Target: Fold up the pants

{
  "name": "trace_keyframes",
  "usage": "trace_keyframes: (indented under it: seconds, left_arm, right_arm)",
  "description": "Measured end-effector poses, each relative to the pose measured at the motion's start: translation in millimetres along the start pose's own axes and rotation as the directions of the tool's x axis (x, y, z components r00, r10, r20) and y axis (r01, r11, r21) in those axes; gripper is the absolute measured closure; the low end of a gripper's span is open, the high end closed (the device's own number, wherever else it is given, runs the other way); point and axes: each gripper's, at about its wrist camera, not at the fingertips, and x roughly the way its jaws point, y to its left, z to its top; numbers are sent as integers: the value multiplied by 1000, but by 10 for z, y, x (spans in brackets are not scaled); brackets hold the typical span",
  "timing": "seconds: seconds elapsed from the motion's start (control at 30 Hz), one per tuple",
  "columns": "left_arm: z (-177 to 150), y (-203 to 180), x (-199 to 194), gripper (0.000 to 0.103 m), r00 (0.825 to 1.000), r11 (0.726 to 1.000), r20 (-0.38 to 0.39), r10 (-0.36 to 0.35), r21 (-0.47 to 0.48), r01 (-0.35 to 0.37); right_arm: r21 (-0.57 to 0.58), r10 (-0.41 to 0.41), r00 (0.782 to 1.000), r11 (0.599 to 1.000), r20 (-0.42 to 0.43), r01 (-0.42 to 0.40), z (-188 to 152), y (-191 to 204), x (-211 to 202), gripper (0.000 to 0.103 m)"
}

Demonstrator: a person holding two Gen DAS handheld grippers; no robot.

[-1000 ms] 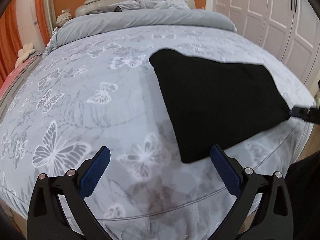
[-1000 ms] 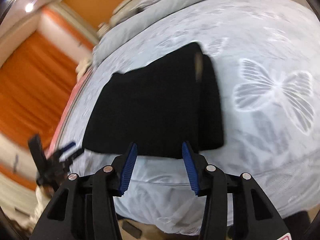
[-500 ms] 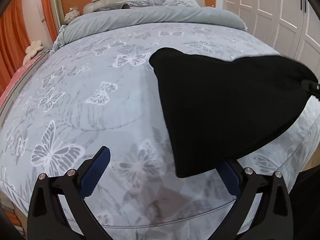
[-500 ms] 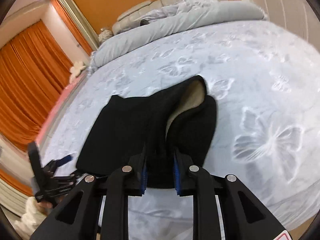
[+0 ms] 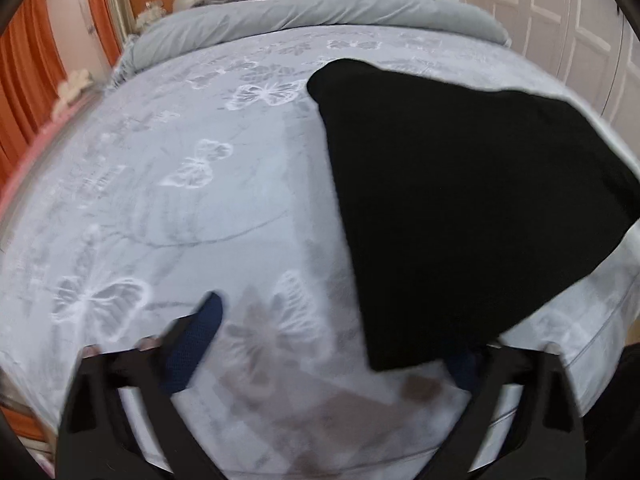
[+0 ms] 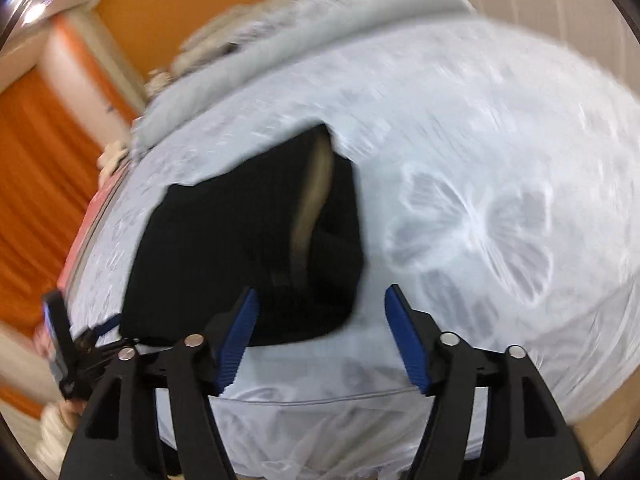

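The right gripper (image 6: pixel 320 332) has let go — jaws apart, just opened — pants (image 6: pixel 248 248) ahead.

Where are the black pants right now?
The black pants lie on the butterfly bedspread near the bed's foot edge, right of centre in the left wrist view.

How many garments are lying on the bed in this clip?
1. A single pair of black pants, folded, lies on the butterfly-print bedspread near its front edge, ahead of both claws; the right wrist view shows the same pair. Anything beneath its layers stays hidden.
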Motion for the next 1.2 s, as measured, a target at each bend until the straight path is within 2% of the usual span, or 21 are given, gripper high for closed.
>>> trace_keyframes:
  seconds: [0.07,0.1,0.13,0.2,0.3,0.37,0.4,0.47,0.53,0.6,0.63,0.67,0.7,0.73,0.83,0.93,0.97,1.03,1.07,1.13,1.2]
  left_arm:
    - [29,-2,43,67,995,995,-29,-93,-35,92]
    - [34,-15,40,75,992,992,-29,-119,-46,118]
    - [49,-68,18,85,990,990,-29,-139,-33,138]
    - [78,-96,-56,89,992,991,-5,-128,-31,128]
    - [149,135,-338,91,973,966,47,-225,-119,229]
    - [110,183,-391,90,974,968,38,-223,-110,226]
    - [86,151,-350,90,975,970,14,-224,-98,224]
    - [-25,-19,-170,87,984,987,-77,-162,-28,160]
    - [-103,-131,-268,82,993,993,-54,-107,39,109]
    - [-92,-105,-517,51,988,987,-4,-153,41,153]
    - [-75,-44,-684,16,982,983,39,-185,19,184]
    - [-52,15,-819,5,977,980,90,-195,-7,197]
    - [11,75,-960,5,969,979,158,-192,-36,200]
    - [99,97,-997,5,969,981,171,-177,-43,187]
    - [496,126,-877,5,974,983,156,-162,-60,174]
    - [851,161,-455,5,993,994,96,-72,-74,79]
    - [946,182,-271,5,996,995,68,-48,-86,54]
    - [1061,242,36,5,1000,993,12,-18,-114,20]
    - [1089,256,143,5,1000,992,-3,-10,-122,10]
    - [1115,269,219,5,1000,990,4,28,-137,-27]
    - [1117,237,192,5,999,991,34,42,-129,-37]
  right_arm:
    - [118,97,994,989,-53,-90,69,-94,240,32]
    - [170,165,983,974,-85,-149,82,-134,386,37]
    - [164,183,978,973,-101,-165,48,-112,464,67]
    - [100,155,981,985,-115,-144,76,15,546,76]
    - [76,218,976,973,-22,-216,113,112,192,81]
    - [85,243,970,967,-5,-242,39,27,68,78]
    - [123,233,971,966,-45,-226,-22,-79,176,72]
    - [193,194,967,968,-165,-162,-173,-244,440,67]
    - [195,202,971,965,-127,-175,-171,-251,280,46]
    - [124,106,994,987,-28,-102,-65,-166,-49,31]
    - [103,81,997,991,10,-82,-16,-137,-144,23]
    - [75,69,996,994,64,-74,69,-97,-285,22]
    - [57,84,993,994,77,-89,148,-66,-309,21]
    - [38,105,992,993,67,-107,242,-30,-298,21]
    - [-45,68,997,997,-20,-69,617,131,26,21]
    - [-117,12,997,993,-81,-21,868,292,495,21]
    - [-130,3,995,991,-99,-16,938,314,686,25]
    - [-177,35,991,982,-129,-58,989,445,903,98]
    - [-204,54,987,975,-153,-85,994,533,970,99]
    - [-305,94,994,946,-63,-109,1045,837,777,99]
    - [-419,165,986,896,14,-144,1079,1101,497,100]
